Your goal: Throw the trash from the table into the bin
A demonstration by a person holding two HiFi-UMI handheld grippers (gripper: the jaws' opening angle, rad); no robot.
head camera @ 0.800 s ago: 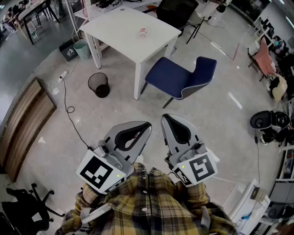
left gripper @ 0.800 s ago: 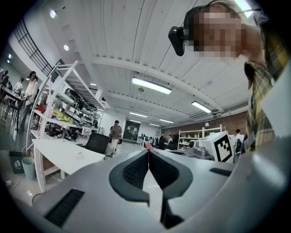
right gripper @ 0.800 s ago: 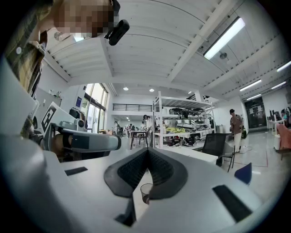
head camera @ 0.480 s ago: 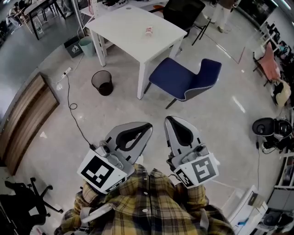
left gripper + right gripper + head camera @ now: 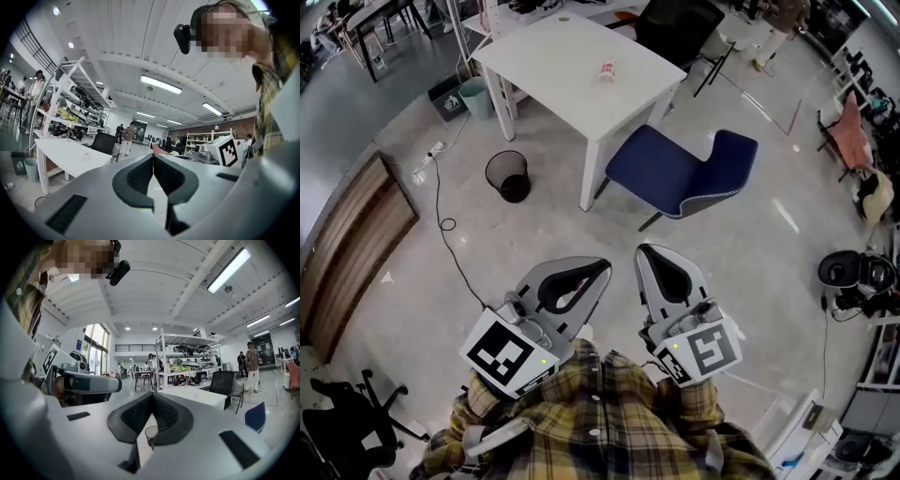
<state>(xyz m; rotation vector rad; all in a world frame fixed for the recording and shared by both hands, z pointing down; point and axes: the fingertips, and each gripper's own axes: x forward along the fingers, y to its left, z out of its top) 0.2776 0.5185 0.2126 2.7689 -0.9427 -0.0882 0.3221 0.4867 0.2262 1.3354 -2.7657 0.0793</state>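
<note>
Both tongs are pinched closed and empty in the head view, left gripper (image 5: 602,268) and right gripper (image 5: 642,252) near me. The scene has barely drifted: the small red-and-white crumpled wrapper (image 5: 607,68) lies far off on the white square table (image 5: 553,42), with the black mesh bin (image 5: 507,175) nearer, on its left. Left gripper view: jaws meet, wrapper (image 5: 86,157) far. Right gripper view: jaws meet, bin (image 5: 151,434) beyond. I judge the approach remains.

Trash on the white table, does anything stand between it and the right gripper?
Yes: the blue chair stands by the near corner of the table, roughly on the line from the right gripper to the trash.
</note>
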